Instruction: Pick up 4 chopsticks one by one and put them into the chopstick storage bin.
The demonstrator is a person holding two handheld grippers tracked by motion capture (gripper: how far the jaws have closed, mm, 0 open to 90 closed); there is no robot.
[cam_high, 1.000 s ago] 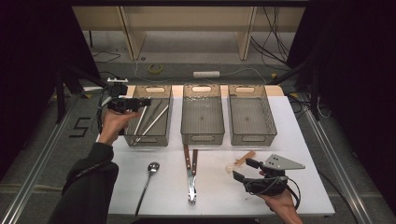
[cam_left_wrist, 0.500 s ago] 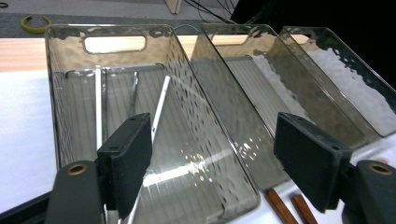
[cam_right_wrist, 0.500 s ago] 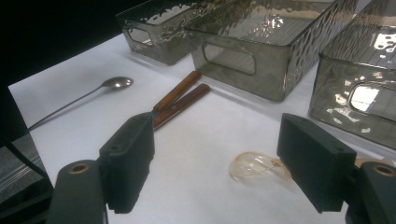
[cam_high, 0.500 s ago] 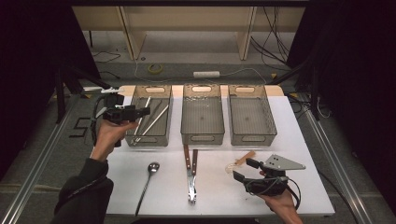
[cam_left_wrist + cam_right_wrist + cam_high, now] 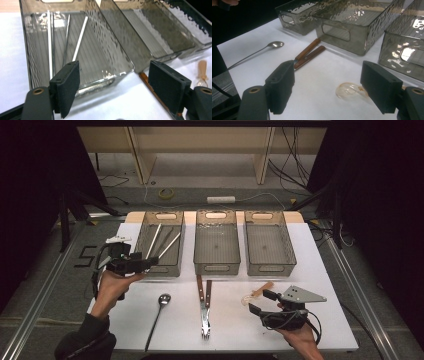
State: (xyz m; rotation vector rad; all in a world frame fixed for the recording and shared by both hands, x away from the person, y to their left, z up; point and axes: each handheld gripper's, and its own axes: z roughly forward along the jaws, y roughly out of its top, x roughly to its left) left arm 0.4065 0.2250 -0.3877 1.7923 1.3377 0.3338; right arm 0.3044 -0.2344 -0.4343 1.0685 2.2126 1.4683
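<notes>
My left gripper (image 5: 150,263) hovers at the front left corner of the left smoked bin (image 5: 172,271), jaws pointing at it. They have just been opening and stand open with nothing between them; the left gripper view shows the left gripper (image 5: 113,82) facing the left smoked bin (image 5: 105,77). Thin metal sticks (image 5: 162,242) lie inside, also visible as metal sticks (image 5: 80,37). My right gripper (image 5: 260,302) rests open and empty near the table's front right, just short of a clear spoon (image 5: 249,297). In the right gripper view, that clear spoon (image 5: 350,91) lies between the right gripper (image 5: 327,85) jaws' line of sight.
A middle bin (image 5: 216,268) and a right bin (image 5: 270,268) stand beside the left one, with nothing visible inside. A metal spoon (image 5: 159,312) and a pair of wooden-handled utensils (image 5: 204,302) lie on the white table (image 5: 325,270) in front of them.
The left hand has drawn its gripper back from over the left bin toward the near side and a little lower, to the bin's front left corner. The right gripper has stayed put.
</notes>
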